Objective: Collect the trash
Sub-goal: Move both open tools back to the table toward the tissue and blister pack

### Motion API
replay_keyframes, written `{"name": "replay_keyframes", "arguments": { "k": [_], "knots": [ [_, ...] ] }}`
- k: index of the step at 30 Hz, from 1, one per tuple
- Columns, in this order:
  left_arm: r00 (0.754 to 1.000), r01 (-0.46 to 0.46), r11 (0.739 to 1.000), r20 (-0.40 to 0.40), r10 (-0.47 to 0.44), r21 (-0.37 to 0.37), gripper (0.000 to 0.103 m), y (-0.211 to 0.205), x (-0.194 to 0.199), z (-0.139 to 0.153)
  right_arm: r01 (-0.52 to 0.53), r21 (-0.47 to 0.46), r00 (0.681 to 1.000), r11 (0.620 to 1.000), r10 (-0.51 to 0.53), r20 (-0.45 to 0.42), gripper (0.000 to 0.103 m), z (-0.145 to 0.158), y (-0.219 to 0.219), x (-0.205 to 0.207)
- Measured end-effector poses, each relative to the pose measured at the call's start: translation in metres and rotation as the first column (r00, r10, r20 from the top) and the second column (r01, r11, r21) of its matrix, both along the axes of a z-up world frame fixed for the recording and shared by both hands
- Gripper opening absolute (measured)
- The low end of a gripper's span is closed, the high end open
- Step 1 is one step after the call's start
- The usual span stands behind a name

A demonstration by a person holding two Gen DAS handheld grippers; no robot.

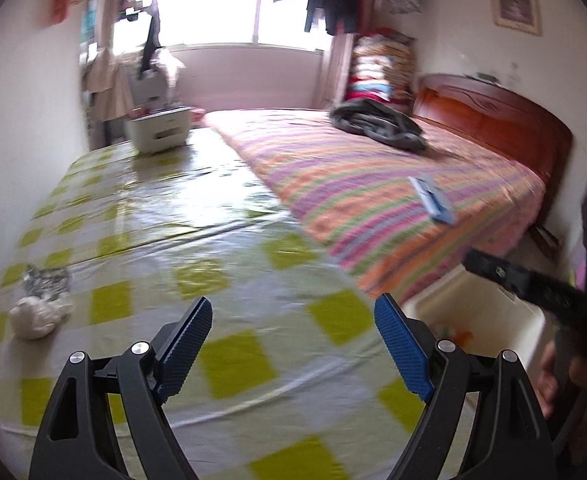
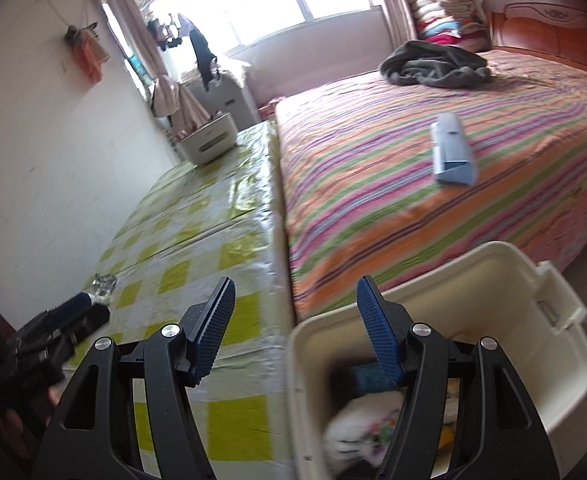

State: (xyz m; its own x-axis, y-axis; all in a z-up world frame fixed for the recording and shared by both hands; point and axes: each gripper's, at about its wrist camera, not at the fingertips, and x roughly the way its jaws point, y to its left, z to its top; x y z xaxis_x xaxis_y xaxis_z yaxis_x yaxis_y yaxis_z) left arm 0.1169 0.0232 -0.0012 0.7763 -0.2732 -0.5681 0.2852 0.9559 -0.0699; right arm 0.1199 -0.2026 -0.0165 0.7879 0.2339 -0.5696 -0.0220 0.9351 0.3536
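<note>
A crumpled white wad (image 1: 39, 314) and a silvery wrapper (image 1: 47, 280) lie on the yellow-checked cloth (image 1: 181, 208) at the left. On the striped bed (image 1: 373, 184) rests a flat blue box (image 1: 433, 200). My left gripper (image 1: 293, 304) hovers open over the cloth, nothing between its fingers. My right gripper (image 2: 296, 286) is open and empty above the near rim of the cream bin (image 2: 505, 264), which holds white and coloured trash (image 2: 365, 428). The right wrist view also shows the blue box (image 2: 451, 152), the wrapper (image 2: 103, 284) and the left gripper (image 2: 69, 312) near it.
A white storage box (image 1: 161, 128) stands at the cloth's far end. A grey blanket (image 1: 377, 124) is bunched near the wooden headboard (image 1: 493, 116). A white wall (image 1: 25, 120) borders the cloth on the left. The bin sits against the bed's foot.
</note>
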Motion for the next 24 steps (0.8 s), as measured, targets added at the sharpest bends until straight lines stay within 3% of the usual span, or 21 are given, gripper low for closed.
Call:
{"name": "replay_keyframes", "arguments": {
  "k": [4, 8, 14, 17, 24],
  "knots": [
    [0.994, -0.111, 0.994, 0.012, 0.111, -0.008, 0.081, 0.043, 0.008, 0.002, -0.039, -0.010, 0.999, 0.999, 0.039, -0.011, 0.063, -0.003, 0.021, 0.009],
    [0.972, -0.234, 0.971, 0.000, 0.234, -0.043, 0.081, 0.093, 0.016, 0.001, -0.074, -0.024, 0.997, 0.997, 0.073, -0.024, 0.063, -0.006, 0.038, 0.016],
    [0.902, -0.431, 0.898, -0.055, 0.428, -0.090, 0.081, 0.169, 0.032, -0.007, -0.112, -0.032, 0.992, 0.993, 0.110, -0.053, 0.063, -0.018, 0.057, 0.026],
    [0.883, -0.468, 0.881, -0.076, 0.464, -0.066, 0.081, 0.189, 0.042, -0.014, -0.134, -0.037, 0.989, 0.990, 0.132, -0.062, 0.063, -0.022, 0.069, 0.031],
    [0.882, -0.458, 0.888, -0.148, 0.448, -0.036, 0.081, 0.213, 0.070, -0.033, -0.207, -0.021, 0.975, 0.978, 0.204, -0.090, 0.063, -0.025, 0.104, 0.039]
  ]
}}
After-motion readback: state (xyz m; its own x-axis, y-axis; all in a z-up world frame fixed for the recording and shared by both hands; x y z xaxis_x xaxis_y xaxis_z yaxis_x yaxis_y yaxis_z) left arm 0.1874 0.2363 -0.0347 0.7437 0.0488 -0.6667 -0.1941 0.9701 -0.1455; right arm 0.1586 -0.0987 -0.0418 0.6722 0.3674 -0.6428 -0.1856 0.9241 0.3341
